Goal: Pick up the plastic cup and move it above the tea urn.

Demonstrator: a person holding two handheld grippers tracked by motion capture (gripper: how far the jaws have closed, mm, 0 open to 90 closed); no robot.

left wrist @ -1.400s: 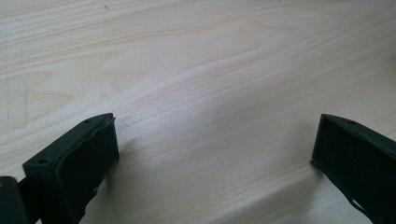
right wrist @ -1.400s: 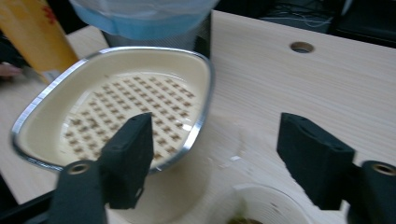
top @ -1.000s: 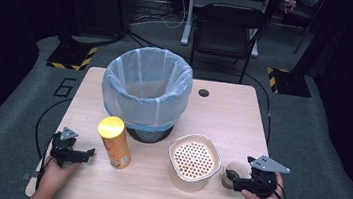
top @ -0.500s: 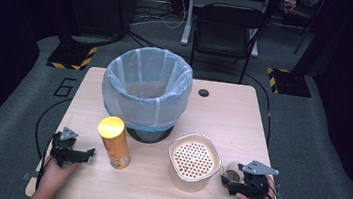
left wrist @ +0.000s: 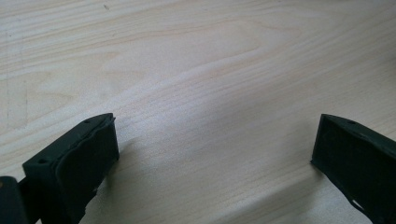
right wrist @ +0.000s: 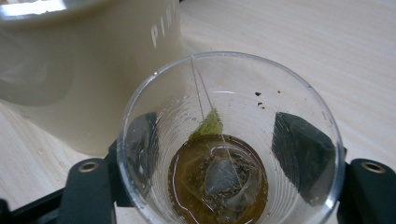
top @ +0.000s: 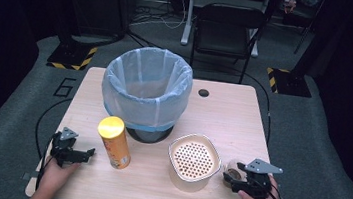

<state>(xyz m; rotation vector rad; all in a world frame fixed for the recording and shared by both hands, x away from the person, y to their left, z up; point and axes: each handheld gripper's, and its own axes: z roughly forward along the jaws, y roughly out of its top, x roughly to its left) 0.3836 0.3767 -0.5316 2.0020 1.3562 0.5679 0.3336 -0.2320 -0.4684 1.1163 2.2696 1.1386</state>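
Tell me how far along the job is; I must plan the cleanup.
Early stage. Done: the right gripper has just been closing around the clear cup, a teabag and liquid inside. In hand: the grasp, cup unlifted. Left: the bin looks empty; the left gripper is open and idle.

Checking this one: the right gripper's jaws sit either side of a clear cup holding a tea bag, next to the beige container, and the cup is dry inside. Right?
Not quite. The cup is not dry: the right gripper view shows brown liquid in its bottom, around the tea bag. The rest holds: the right gripper has its jaws either side of the cup, and they have just been closing on it, beside the beige container.
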